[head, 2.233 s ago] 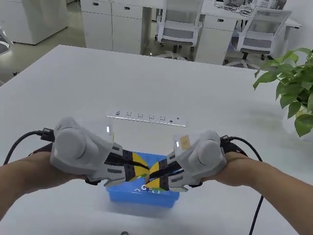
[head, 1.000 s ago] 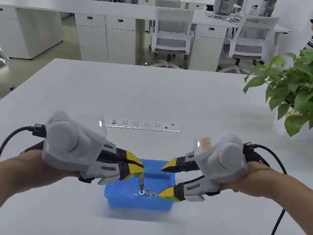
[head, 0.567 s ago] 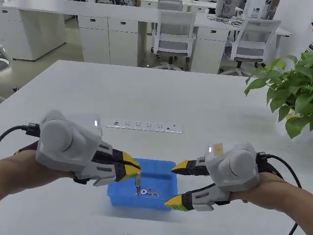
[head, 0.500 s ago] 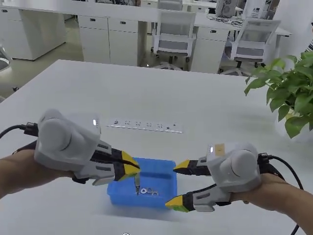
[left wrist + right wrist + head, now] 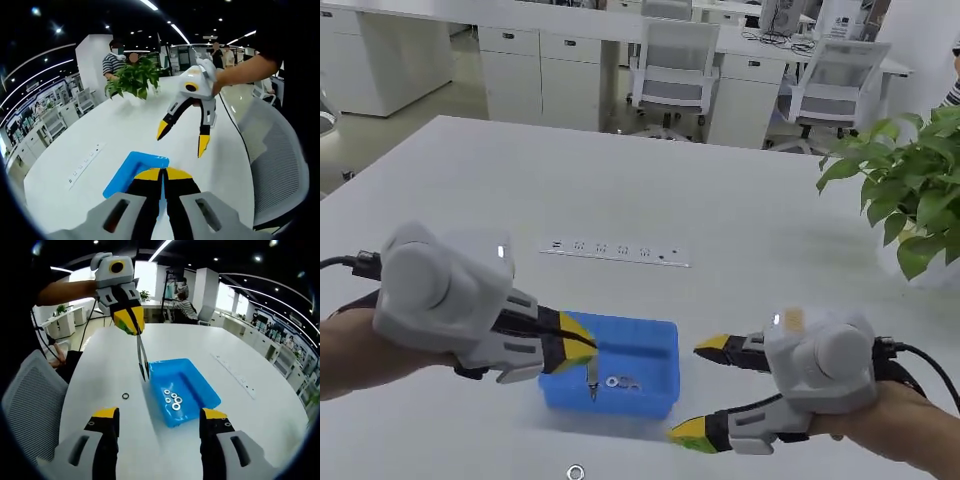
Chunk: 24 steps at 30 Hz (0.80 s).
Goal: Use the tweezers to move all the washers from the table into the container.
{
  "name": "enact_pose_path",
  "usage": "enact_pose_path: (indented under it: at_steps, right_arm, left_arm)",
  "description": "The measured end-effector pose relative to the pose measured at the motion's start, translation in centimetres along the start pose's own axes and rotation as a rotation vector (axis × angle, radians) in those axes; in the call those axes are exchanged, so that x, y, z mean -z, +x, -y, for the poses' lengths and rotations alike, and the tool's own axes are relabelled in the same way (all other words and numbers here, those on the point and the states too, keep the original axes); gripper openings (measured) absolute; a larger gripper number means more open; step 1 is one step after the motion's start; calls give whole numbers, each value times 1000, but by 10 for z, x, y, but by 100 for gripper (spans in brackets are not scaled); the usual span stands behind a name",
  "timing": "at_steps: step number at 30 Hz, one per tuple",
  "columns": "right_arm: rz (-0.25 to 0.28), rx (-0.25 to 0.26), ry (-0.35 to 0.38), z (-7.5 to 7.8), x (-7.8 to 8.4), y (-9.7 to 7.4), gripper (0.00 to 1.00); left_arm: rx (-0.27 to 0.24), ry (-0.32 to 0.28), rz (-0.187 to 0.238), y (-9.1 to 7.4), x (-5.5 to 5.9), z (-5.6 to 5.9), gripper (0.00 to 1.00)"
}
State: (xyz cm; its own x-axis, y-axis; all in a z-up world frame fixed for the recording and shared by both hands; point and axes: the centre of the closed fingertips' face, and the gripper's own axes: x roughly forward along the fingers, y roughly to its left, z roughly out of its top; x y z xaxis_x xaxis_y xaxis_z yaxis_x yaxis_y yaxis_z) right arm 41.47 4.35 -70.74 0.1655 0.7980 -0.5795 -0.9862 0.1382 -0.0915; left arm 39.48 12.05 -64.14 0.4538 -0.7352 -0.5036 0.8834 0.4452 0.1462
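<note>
My left gripper point(image 5: 582, 346) is shut on thin metal tweezers point(image 5: 592, 380) that hang point down over the left edge of the blue container point(image 5: 642, 342). Several washers point(image 5: 618, 381) lie inside the container. One washer point(image 5: 576, 472) lies on the table in front of the container. My right gripper point(image 5: 693, 390) is open with nothing in it, to the right of the container. In the right gripper view the left gripper point(image 5: 131, 329) holds the tweezers point(image 5: 141, 357) beside the container point(image 5: 192, 377), with washers point(image 5: 172, 399) inside and the loose washer point(image 5: 125, 395) on the table.
A white power strip point(image 5: 615, 250) lies on the table beyond the container. A potted plant point(image 5: 910, 190) stands at the right edge. Office chairs point(image 5: 670, 60) and desks stand behind the table. People stand near the plant point(image 5: 132, 80) in the left gripper view.
The two grippers were close together over the container. My right gripper has since drawn away to the right and toward me, jaws apart. My left gripper has shifted left, still holding the tweezers.
</note>
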Motion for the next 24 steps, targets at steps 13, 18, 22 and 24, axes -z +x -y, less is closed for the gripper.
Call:
enact_pose_path:
  at_steps: [13, 18, 22, 24]
  right_arm:
    - [36, 28, 72, -10, 8, -4, 81]
    - [54, 30, 83, -15, 9, -4, 85]
    - [52, 27, 92, -18, 12, -3, 87]
    - [54, 27, 97, -20, 13, -3, 88]
  left_arm:
    - [6, -25, -8, -1, 15, 12, 5]
    - [15, -28, -19, 1, 22, 18, 5]
    - [25, -33, -30, 3, 29, 23, 5]
    - [28, -34, -33, 4, 32, 25, 5]
